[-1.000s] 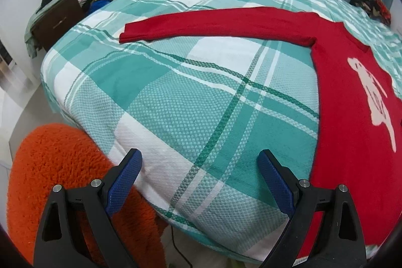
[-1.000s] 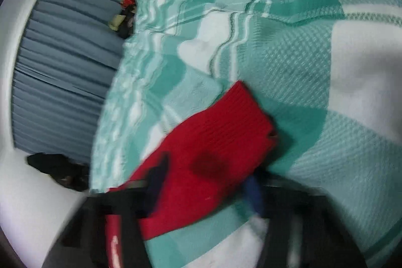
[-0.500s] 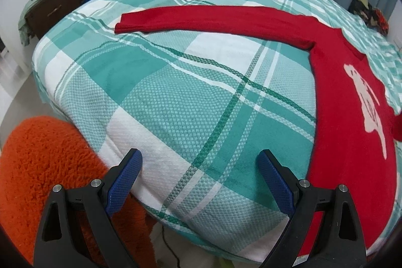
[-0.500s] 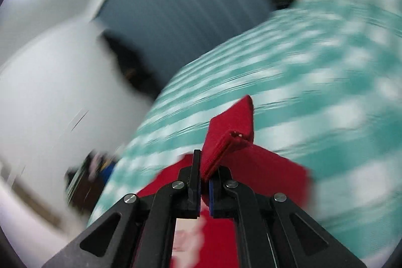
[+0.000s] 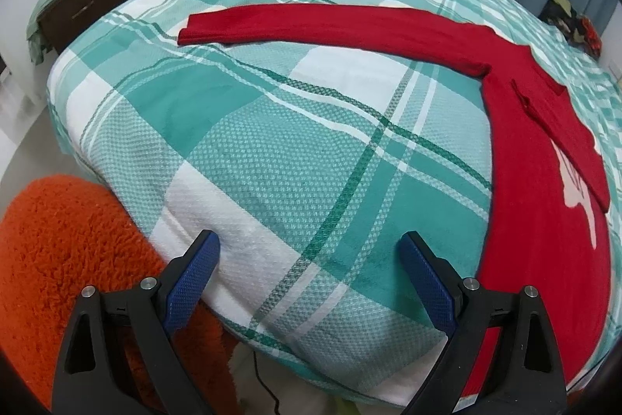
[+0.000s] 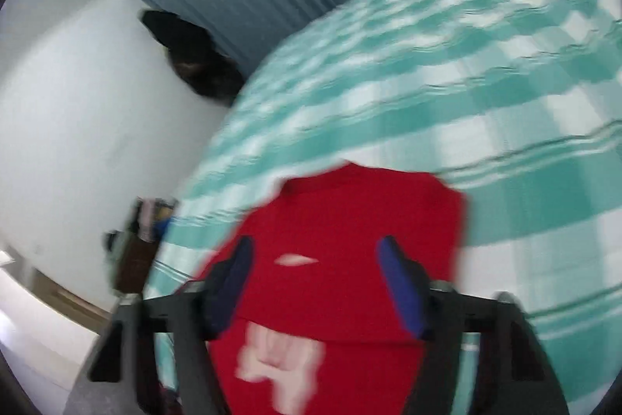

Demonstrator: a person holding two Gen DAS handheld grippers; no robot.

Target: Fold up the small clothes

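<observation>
R gripper (image 6: 315, 279) just opened over red sweater (image 6: 350, 220), seemingly released; L gripper (image 5: 307, 282) wide, empty.

My left gripper (image 5: 309, 277) hangs wide open over the near edge of the green plaid bedspread (image 5: 272, 150), gripping nothing. The red sweater (image 5: 544, 220) lies flat to my right, one sleeve (image 5: 330, 26) stretched leftward, the other folded across its chest. An orange fuzzy cushion (image 5: 66, 251) sits lower left.

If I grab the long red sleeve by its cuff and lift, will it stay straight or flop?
Likely flop: the sleeve is soft knit lying flat on the bedspread. Probably light, being a thin layer. It may drag the sweater it joins.
</observation>
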